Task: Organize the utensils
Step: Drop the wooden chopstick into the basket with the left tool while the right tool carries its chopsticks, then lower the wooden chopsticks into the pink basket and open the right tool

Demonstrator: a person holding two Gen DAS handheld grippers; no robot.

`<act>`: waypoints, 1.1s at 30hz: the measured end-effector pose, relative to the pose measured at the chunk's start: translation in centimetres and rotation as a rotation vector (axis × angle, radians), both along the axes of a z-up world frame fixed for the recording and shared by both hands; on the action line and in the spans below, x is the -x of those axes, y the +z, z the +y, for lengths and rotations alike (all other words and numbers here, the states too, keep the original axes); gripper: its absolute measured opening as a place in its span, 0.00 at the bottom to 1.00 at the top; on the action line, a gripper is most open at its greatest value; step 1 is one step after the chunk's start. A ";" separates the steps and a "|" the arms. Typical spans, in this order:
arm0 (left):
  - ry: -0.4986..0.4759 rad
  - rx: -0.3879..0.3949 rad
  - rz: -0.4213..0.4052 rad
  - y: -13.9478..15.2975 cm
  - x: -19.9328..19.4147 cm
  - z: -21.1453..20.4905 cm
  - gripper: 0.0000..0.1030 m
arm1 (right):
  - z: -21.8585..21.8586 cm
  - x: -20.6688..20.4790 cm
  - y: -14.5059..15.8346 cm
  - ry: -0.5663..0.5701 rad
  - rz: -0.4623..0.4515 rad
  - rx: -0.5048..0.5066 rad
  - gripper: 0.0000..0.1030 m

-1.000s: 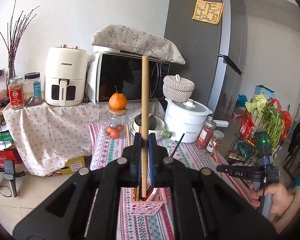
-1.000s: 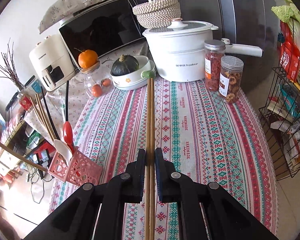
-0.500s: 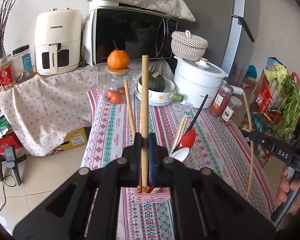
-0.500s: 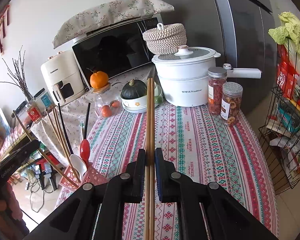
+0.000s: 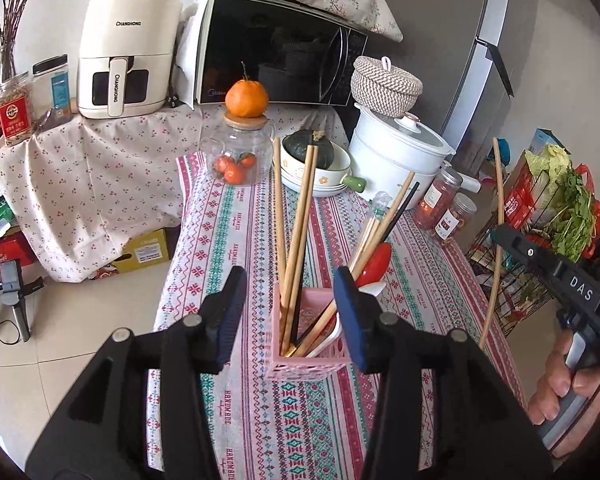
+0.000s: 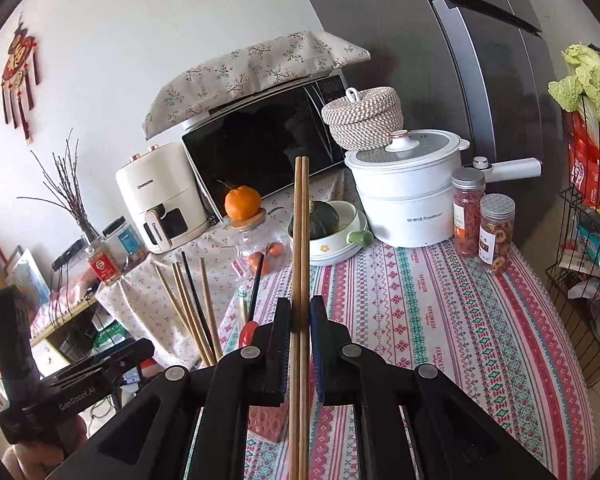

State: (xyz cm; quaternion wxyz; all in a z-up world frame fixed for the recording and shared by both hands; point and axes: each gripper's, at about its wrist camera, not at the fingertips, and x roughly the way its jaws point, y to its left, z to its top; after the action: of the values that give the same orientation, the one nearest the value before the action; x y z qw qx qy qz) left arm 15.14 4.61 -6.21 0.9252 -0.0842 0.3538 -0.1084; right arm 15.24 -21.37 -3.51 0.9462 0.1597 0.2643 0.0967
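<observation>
The bench, under a striped patterned cloth, carries the pink basket near its front edge, w/ wooden chopsticks, a black pair and a red spoon standing in it, leaning out in a fan. Left gripper hangs over the basket, its jaws just been opening: released, nothing between the pads, and the sticks it hovers above lean free in the basket. Right gripper is off to the side, clenched on a pair of wooden chopsticks that poke up and fwd thru the pads. Step in hand, as I read it: get this pair into the basket too. To do it well: pull the left gripper back first so the two don't clash, tip the pair tips-down, aim for the open gap btwn the fanned sticks, lower till the ends seat at the bottom, then let go. Risk: the basket looks light, so a sideways nudge could tip it.
</observation>
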 end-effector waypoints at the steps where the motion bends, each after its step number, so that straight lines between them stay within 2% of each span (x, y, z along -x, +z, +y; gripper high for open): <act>1: 0.010 0.004 0.009 0.0 0.2 0.6 0.46 | 0.5 -0.1 0.1 -0.010 -0.009 -0.010 0.09; 10: 0.121 0.011 0.113 -1.0 0.6 5.6 0.48 | 6.2 0.0 1.6 -0.111 -0.169 -0.072 0.09; 16: 0.162 0.034 0.189 -2.2 0.6 7.8 0.53 | 9.6 -0.1 0.0 -0.180 -0.250 -0.114 0.09; 27: 0.140 0.025 0.190 -2.2 1.1 8.5 0.59 | 13.5 -0.5 -2.7 -0.344 -0.333 0.075 0.09; 33: 0.126 0.021 0.187 -2.0 1.2 8.2 0.60 | 14.2 -0.8 -4.3 -0.360 -0.299 0.105 0.10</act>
State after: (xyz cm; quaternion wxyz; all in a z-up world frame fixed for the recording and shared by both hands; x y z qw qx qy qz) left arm 13.97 12.85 -8.24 0.8922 -0.1259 0.4314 -0.0456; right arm 16.09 -7.17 -7.84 0.9838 0.1387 0.0932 -0.0648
